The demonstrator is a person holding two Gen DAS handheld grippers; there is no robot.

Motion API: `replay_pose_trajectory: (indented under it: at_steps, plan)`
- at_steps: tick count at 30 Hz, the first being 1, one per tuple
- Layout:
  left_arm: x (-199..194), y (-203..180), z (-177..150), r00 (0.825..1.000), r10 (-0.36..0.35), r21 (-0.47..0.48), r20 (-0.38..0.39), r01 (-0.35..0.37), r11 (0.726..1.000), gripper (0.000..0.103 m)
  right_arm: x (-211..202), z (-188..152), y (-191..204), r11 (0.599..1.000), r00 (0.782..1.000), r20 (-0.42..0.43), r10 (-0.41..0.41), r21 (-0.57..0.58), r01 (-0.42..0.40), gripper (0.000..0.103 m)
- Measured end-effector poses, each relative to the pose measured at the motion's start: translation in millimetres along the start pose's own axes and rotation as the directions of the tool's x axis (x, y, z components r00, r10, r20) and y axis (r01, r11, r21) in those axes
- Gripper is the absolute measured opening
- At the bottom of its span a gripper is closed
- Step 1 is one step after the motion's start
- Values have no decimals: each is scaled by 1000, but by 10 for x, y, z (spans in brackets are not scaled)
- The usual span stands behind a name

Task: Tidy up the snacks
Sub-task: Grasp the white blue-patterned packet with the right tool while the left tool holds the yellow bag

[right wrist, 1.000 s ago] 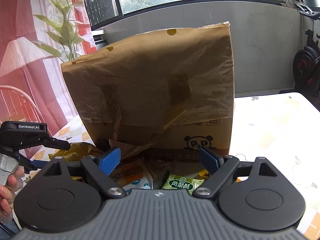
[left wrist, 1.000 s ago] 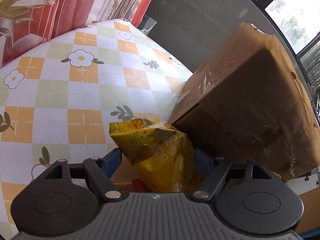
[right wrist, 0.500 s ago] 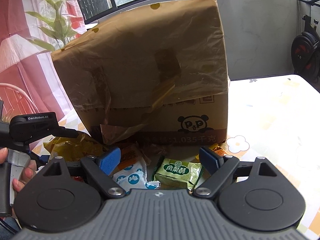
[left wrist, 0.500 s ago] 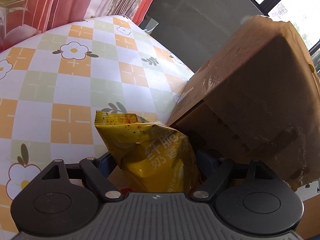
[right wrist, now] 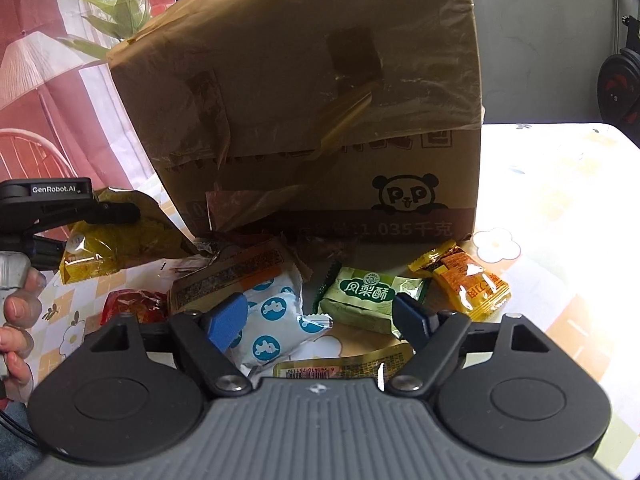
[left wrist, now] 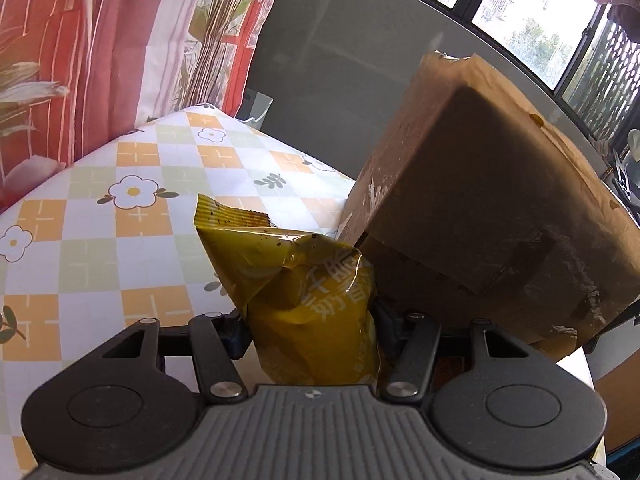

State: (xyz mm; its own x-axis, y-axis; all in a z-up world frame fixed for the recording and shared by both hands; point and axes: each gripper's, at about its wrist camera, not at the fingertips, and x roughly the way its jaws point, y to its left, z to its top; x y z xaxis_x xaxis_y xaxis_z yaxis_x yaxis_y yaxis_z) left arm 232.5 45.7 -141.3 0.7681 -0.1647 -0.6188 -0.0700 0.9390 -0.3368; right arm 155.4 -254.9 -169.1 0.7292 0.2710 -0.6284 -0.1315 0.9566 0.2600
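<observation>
My left gripper is shut on a yellow snack bag and holds it above the checked tablecloth, left of the cardboard box. The same bag and the left gripper show at the left of the right wrist view. My right gripper is open and empty over a pile of snacks in front of the box: a white packet with blue dots, a green pastry packet, an orange packet, a red packet and a brown packet.
The flower-checked tablecloth stretches left of the box, and its edge falls off at the far left toward a red curtain. A flat yellow packet lies just under my right gripper. An exercise bike stands beyond the table at right.
My left gripper has lifted and tilted up with the yellow bag. My right gripper has tipped down and come closer to the snack pile, so more packets show.
</observation>
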Motion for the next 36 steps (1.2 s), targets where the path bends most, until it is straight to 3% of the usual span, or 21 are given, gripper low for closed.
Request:
replay_pose_trajectory:
  at_steps: [6,10,18,23,26,36]
  plan:
    - [-288,-12,10,999,18,64,52,-21,998,62,22,-65,146,999,999,-25,39,-33,-40,77]
    - [-392,18,-66,998,39,95,50,-44,995,62,90,-58,293,989,999,-31,25,-142,-29,77]
    - [-553,121,-138,997,56,92,58,-61,994,62,390,-51,496,933,996,-84,-4,-358,-26,78]
    - [-566,90,-173,998,36,105,51,-41,994,62,505,4,536,935,995,-94,-9,-355,-25,77]
    - [-571,85,-180,998,24,109,54,-30,994,62,488,-32,584,921,994,-104,-20,-389,-22,70]
    - [-571,15,-257,1000,6,138,28,-9,990,62,372,-159,559,942,995,-103,-8,-336,-27,68]
